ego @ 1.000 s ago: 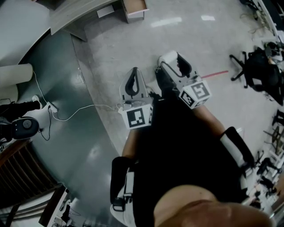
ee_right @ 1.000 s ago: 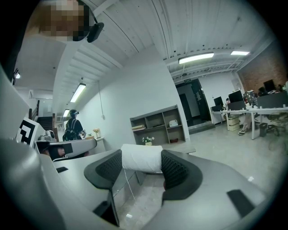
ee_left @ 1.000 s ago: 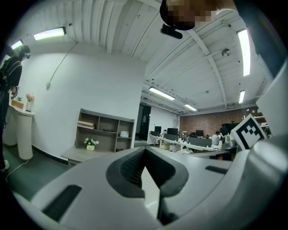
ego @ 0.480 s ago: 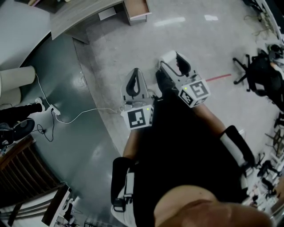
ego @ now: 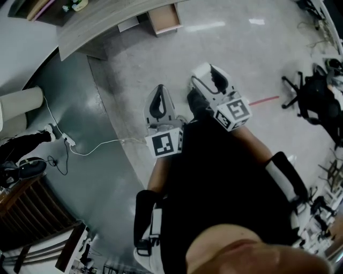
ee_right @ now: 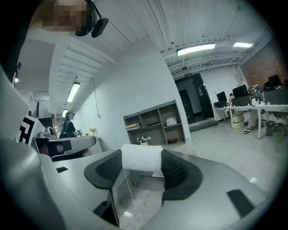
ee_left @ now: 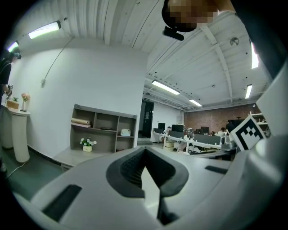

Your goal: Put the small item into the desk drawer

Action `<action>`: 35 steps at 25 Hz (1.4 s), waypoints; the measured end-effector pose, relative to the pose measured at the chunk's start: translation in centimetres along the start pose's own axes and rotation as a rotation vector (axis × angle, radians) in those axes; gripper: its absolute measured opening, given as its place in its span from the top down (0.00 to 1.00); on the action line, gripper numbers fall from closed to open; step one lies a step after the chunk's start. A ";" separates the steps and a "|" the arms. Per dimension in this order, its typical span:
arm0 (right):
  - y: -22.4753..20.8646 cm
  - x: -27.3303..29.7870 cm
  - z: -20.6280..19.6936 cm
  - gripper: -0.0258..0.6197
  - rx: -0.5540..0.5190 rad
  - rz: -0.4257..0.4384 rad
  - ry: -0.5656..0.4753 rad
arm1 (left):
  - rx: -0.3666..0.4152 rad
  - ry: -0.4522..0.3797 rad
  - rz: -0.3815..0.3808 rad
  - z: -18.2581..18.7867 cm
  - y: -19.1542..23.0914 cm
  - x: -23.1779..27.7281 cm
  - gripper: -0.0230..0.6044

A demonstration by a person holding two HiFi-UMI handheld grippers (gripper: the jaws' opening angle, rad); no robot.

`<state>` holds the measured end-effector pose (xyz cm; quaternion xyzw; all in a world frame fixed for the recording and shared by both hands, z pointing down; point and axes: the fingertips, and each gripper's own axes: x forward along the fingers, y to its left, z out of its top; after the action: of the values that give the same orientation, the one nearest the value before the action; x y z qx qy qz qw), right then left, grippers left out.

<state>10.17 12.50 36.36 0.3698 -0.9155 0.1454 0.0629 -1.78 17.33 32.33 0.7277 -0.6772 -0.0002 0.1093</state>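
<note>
Currently both grippers are held side by side over pale floor (ego: 161, 59), well apart from the desk (ego: 102, 24). Desk = landmark: it runs along the top-left of the head view, w/ one drawer (ego: 165, 16) pulled open at its right end, wood-coloured inside.

R gripper (ego: 211, 72): jaws pinched on the small item (ee_right: 141, 158), a white roll-shaped piece lying crosswise btw the two ribbed dark pads (ee_right: 177, 168) and touching both. So the item sits in the R gripper, well away from the desk and not in the drawer. Its marker cube (ego: 233, 113) faces up toward the head cam.

L gripper (ego: 159, 92): jaws pressed together at the tips, nothing btw them (only a pale sliver of floor shows through the gap lower down). It hangs just beside the R gripper, roughly as far from the desk.

Other items:
- White cable (ego: 102, 145) + power strip (ego: 68, 141) lie on the darker green floor patch, on the person's side of the desk.
- Office chair (ego: 311, 93) stands far from the desk, at the head view's right edge.
- Red floor line (ego: 262, 100) lies btw R gripper and that chair.
- Both gripper views look at an open shelf unit (ee_right: 155, 123) on a white wall, w/ a small flower pot (ee_right: 144, 140) on a low shelf; its place rel. to the desk I can't tell.
</note>
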 end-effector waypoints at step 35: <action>-14.7 17.0 4.3 0.55 -0.024 0.004 0.044 | 0.015 0.022 0.041 3.1 2.7 21.3 0.98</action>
<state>8.16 -10.13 39.25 0.3640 -0.9163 0.1428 0.0871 -3.14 -4.30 32.93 0.7145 -0.6905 0.0154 0.1113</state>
